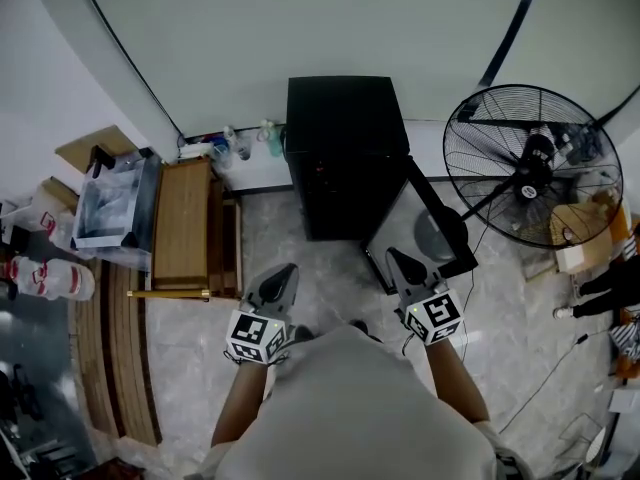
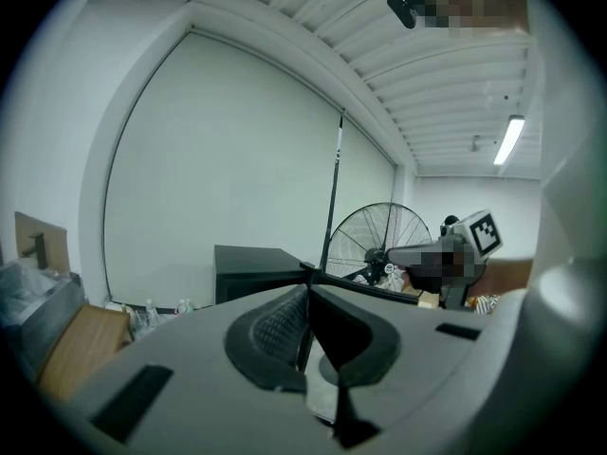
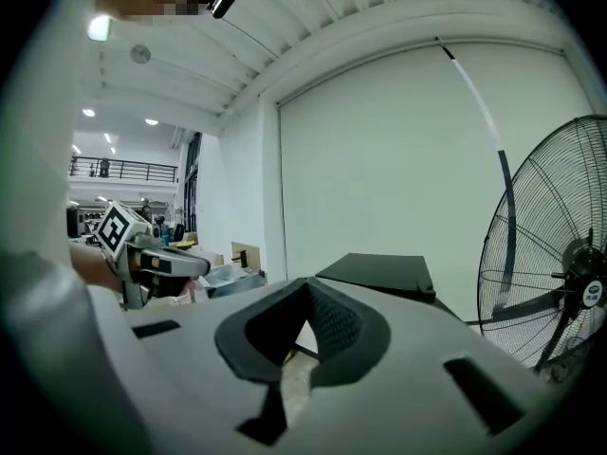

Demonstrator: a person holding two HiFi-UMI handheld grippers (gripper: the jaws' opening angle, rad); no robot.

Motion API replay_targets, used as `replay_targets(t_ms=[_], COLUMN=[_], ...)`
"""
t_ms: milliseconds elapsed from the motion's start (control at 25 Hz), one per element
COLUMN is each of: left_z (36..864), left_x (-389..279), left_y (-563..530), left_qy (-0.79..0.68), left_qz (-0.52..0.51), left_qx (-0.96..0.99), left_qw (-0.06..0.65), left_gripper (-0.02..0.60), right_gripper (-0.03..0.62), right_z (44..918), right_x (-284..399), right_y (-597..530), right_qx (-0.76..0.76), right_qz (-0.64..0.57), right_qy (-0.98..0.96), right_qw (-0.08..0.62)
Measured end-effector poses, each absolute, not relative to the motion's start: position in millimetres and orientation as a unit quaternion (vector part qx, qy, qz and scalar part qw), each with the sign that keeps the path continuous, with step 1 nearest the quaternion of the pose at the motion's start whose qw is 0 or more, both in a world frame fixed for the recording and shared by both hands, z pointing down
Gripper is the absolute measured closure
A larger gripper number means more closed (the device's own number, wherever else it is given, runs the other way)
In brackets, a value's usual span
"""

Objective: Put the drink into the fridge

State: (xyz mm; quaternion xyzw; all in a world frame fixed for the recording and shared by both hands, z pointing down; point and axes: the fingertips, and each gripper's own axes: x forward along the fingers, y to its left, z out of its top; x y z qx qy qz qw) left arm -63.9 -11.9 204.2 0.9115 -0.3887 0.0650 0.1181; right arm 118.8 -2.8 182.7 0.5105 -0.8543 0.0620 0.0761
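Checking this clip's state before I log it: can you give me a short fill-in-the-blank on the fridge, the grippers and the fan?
1. The door of the black fridge stands ____.
2. The left gripper and the right gripper both have their jaws ____, with nothing between them.
3. In the head view, the fan stands to the ____ of the fridge.

Missing words: open; shut; right
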Motion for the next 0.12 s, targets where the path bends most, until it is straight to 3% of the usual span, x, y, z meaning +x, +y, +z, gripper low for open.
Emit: replay_targets(t_ms=[120], left_z=[203.0], left_x=[-60.8], left_y=[-13.1], left_qy=[-0.390], left_qz=[0.063], left_qx=[0.911], left_qw=[0.119], left_gripper=[0.572], right_gripper=[0.599], right_z=[178.8], right_x=[122.0], right_y=[-4.0], right_qx=[0.509], right_qz=[0.060], right_qy=[-0.855], right_qw=[0.077])
